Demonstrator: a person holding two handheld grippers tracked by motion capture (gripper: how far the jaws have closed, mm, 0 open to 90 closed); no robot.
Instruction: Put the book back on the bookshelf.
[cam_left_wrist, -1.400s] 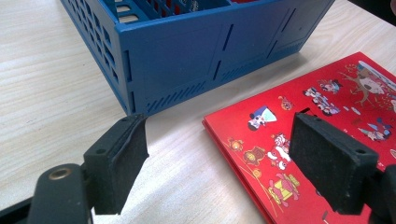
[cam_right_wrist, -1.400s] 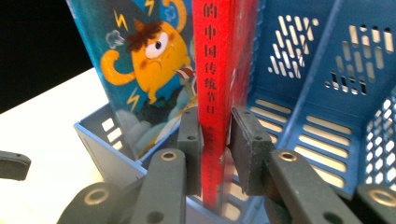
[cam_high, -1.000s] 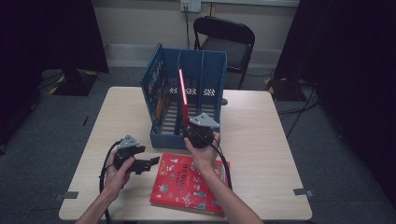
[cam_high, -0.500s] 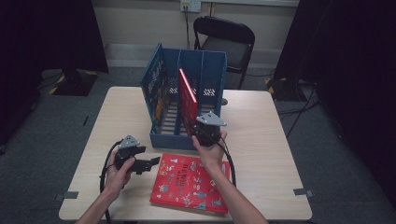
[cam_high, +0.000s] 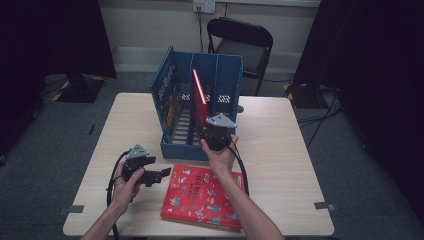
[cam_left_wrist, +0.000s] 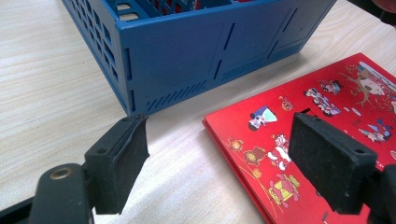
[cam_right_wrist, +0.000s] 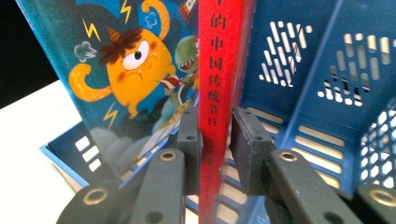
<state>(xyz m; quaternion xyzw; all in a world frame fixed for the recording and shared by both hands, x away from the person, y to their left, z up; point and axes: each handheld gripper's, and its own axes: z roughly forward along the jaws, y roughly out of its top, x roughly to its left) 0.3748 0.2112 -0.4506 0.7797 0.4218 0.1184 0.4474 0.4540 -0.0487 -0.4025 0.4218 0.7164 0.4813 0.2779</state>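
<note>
A thin red book (cam_right_wrist: 215, 70) is stood upright in the blue rack (cam_high: 220, 80), between the right gripper (cam_right_wrist: 215, 140) jaws, which have just been opening slightly. The left gripper (cam_left_wrist: 219, 163) jaws are spread wide, with nothing held.

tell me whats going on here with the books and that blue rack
A person is filing books into a blue file rack on the table. The right gripper holds a thin red book upright by its spine, in a slot of the rack beside a book with a cartoon monster cover; its jaws have just been opening slightly. The left gripper waits open beside another red picture book lying flat.
</note>
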